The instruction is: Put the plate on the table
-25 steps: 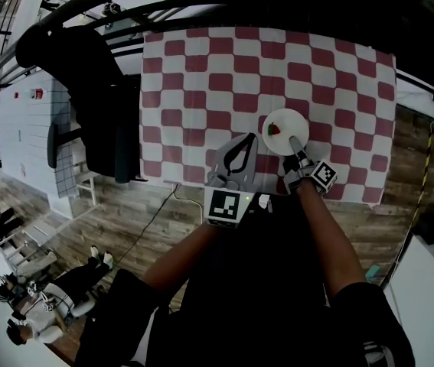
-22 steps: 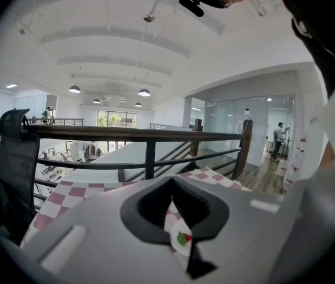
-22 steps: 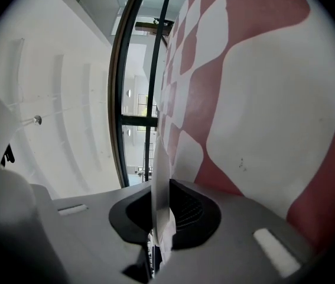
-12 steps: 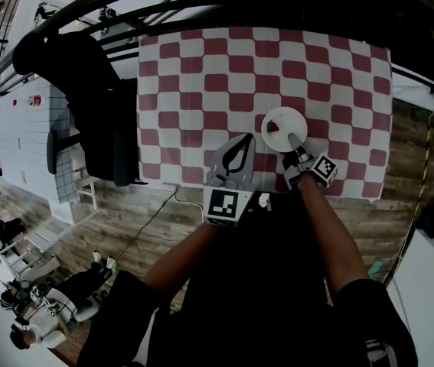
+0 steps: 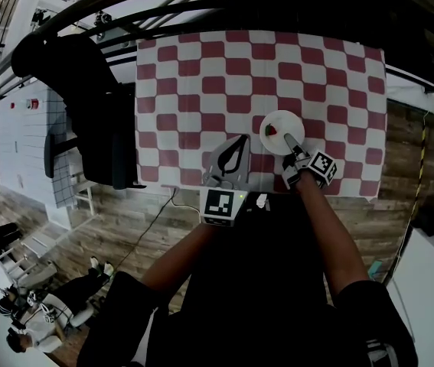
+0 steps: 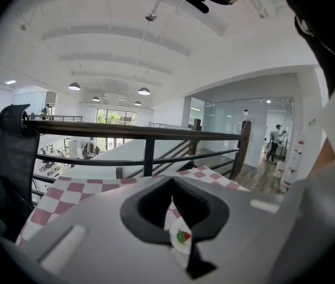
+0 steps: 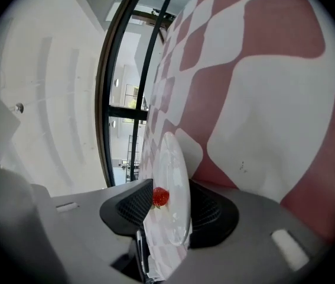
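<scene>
Right gripper view: my right gripper (image 7: 168, 216) jaws are opening, the plate (image 7: 176, 170) rim edge-on between them at lower centre, resting on the checked table (image 7: 262, 99). My left gripper (image 5: 240, 141), tips together, sits farther off.

Your head view is dim and low in contrast: your torso and arms read almost black, and dark vignetting closes in along the top. The checked table (image 5: 201, 90) is evenly lit with no hard shadows, and the white plate (image 5: 287, 121) near its front edge is the brightest patch. Wide-angle bending bows the table's straight edges.

The 2 gripper views are far brighter, with black corners. In the left gripper view, ceiling lamps (image 6: 74, 86) glow, the far windows (image 6: 111, 116) blow out, and the nearest foreground is soft. In the right gripper view, the plate's rim blurs and the wall (image 7: 55, 70) washes pale.
</scene>
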Tool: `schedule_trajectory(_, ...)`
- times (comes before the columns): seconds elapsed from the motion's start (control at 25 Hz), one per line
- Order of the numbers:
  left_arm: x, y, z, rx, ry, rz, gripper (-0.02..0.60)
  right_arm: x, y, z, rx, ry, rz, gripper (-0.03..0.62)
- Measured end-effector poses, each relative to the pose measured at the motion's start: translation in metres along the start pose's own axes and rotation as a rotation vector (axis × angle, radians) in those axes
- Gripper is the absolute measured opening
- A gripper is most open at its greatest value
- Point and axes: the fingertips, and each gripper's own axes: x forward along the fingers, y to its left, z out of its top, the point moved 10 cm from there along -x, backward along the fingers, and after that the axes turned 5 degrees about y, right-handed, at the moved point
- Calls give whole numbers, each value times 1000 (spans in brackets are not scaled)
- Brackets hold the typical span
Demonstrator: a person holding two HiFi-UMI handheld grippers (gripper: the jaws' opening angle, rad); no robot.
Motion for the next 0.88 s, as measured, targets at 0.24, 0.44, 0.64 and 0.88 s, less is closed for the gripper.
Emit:
schedule_trajectory(0.24, -5, 5, -5, -7, 13, -22, 9, -11, 10, 0, -83, -42, -106, 231)
schedule_trajectory(0.44, -13, 6, -8, 22, 24, -32, 9, -17, 18, 1, -271, -6, -223, 295)
schedule_trajectory(0.64, -20, 7, -9, 4, 9, -44, 9, -31, 20, 5, -401, -2, -336, 336)
schedule_trajectory(0.88, -28, 9, -15, -3, 0, -34, 9, -55, 34, 10, -419, -61, -321, 342)
